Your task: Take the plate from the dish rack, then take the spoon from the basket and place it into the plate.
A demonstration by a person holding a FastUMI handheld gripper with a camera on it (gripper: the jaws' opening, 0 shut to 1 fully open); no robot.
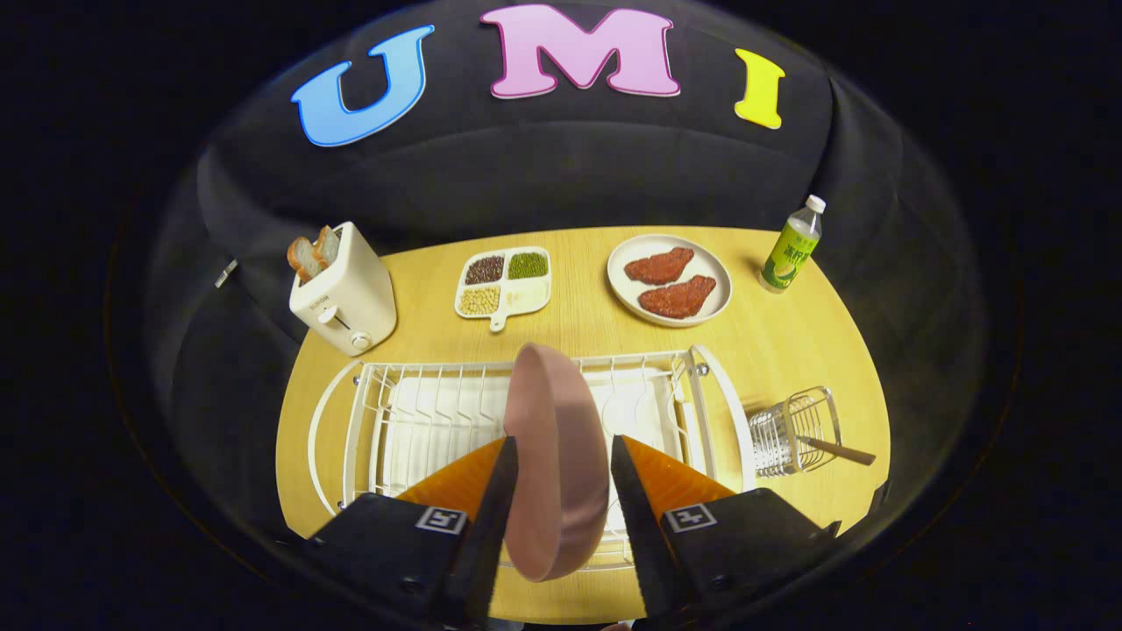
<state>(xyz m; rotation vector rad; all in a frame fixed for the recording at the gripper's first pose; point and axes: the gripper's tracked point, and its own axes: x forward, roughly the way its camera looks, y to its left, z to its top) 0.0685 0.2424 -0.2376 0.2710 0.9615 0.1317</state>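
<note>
The gripper has both fingers pressed on a round pink plate, which stands on its edge above the white wire dish rack. To the right of the rack lies a small wire basket with a wooden-handled spoon sticking out. Beyond the rack are a cream toaster and a white plate with two red meat pieces.

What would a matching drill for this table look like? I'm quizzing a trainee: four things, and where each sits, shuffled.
Things:
1. pink plate
2. bread slices
3. wooden-handled spoon
4. green bottle

Places:
A. in the wire basket
B. between the gripper fingers, above the dish rack
C. beside the plate of red meat pieces
D. in the toaster

Pairs: 1-B, 2-D, 3-A, 4-C
</note>
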